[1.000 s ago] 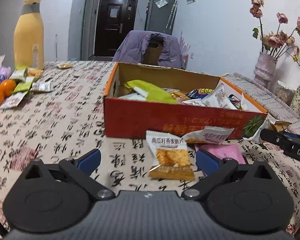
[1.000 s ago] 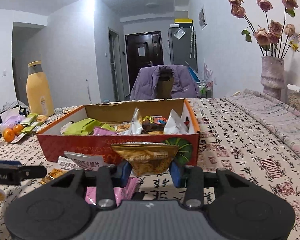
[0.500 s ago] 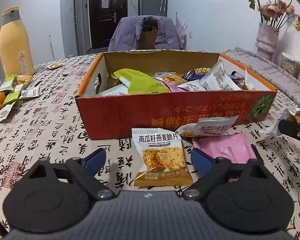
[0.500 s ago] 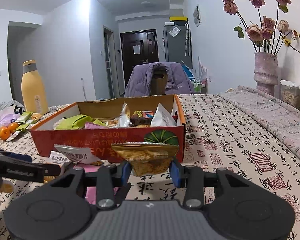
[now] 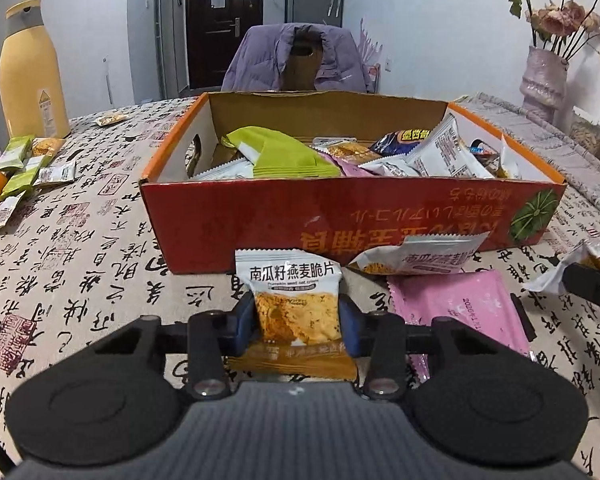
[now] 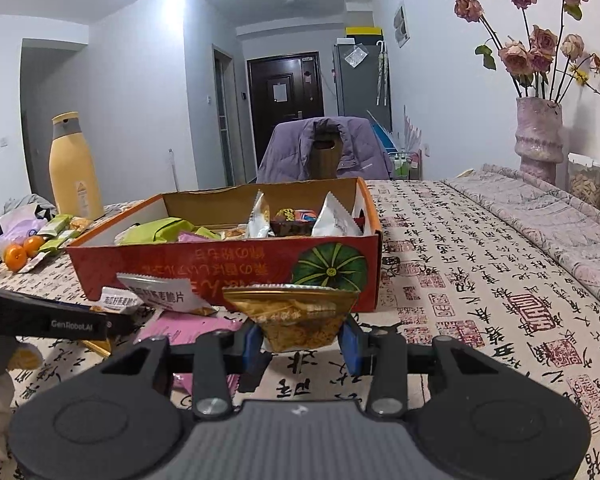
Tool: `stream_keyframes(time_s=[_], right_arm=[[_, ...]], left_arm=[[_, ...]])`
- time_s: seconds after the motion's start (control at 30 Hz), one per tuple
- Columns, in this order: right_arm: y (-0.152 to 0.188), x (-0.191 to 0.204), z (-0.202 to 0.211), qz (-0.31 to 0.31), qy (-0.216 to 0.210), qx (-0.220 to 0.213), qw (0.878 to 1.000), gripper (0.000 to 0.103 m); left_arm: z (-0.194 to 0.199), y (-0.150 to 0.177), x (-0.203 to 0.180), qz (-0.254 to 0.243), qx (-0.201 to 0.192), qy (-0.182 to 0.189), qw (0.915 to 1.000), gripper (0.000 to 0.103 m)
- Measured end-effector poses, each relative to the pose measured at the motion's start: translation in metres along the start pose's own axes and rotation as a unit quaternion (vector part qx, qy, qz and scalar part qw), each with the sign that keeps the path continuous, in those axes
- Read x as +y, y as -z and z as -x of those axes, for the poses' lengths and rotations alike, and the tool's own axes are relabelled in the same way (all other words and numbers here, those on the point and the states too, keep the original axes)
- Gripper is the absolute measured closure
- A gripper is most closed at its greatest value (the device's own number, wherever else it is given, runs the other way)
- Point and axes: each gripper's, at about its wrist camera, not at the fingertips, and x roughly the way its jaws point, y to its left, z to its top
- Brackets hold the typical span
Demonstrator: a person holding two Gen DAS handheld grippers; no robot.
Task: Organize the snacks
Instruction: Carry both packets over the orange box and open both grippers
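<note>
- Your left gripper (image 5: 296, 322) is closing on the oat crisp packet (image 5: 290, 300), and its blue pads (image 5: 244, 320) already press both sides; the white top reads "南瓜籽燕麦脆片" over smaller Latin print that looks like "Pumpkin seed oat crisps".
- That packet sits at 6 o'clock from the red box (image 5: 340, 216), just in front of its near wall.
- The box wall carries large orange characters printed upside down, too inverted to read with confidence, and a green pumpkin picture at its 3 o'clock end.
- A second packet (image 5: 420, 258) with the same "南瓜籽燕麦脆片" title leans on the box wall, at 2 o'clock from your left gripper.
- The pink packet (image 5: 456, 304) lies at 3 o'clock from it; a date stamp starting "2026" is faintly legible.
- Your right gripper (image 6: 300, 340) is clamped on a golden snack bag (image 6: 296, 316), held above the cloth; its print is too small to read.
- In the right wrist view, the left gripper's side reads "GenRobot.AI".
- Compared with a second ago, your left fingers stood wide apart around the packet; your right grasp is unchanged.
</note>
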Motion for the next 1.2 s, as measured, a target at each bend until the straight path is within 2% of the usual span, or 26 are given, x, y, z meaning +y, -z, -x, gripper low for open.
stream_keyframes(time_s=[0.4,0.63,0.93,1.2], right_arm=[[-0.004,-0.003,0.005,-0.002,-0.003,-0.008,1.0,0.063],[-0.015,-0.005,0.011,0.005,-0.007,-0.022,1.0,0.063],[-0.046,0.006,0.003,0.033,-0.017,-0.055,0.998,0.063],[-0.079,0.016,-0.025,0.034,-0.022,-0.073,0.997,0.063]], left_arm=[[0.035,-0.001,0.02,0.018,-0.043,0.011,0.9988,0.061],[0.064,-0.014,0.031,0.028,-0.086,0.023,0.9956,0.061],[0.077,-0.045,0.016,-0.012,-0.131,0.032,0.9908,0.061],[0.064,-0.079,-0.002,-0.027,-0.154,0.036,0.987,0.061]])
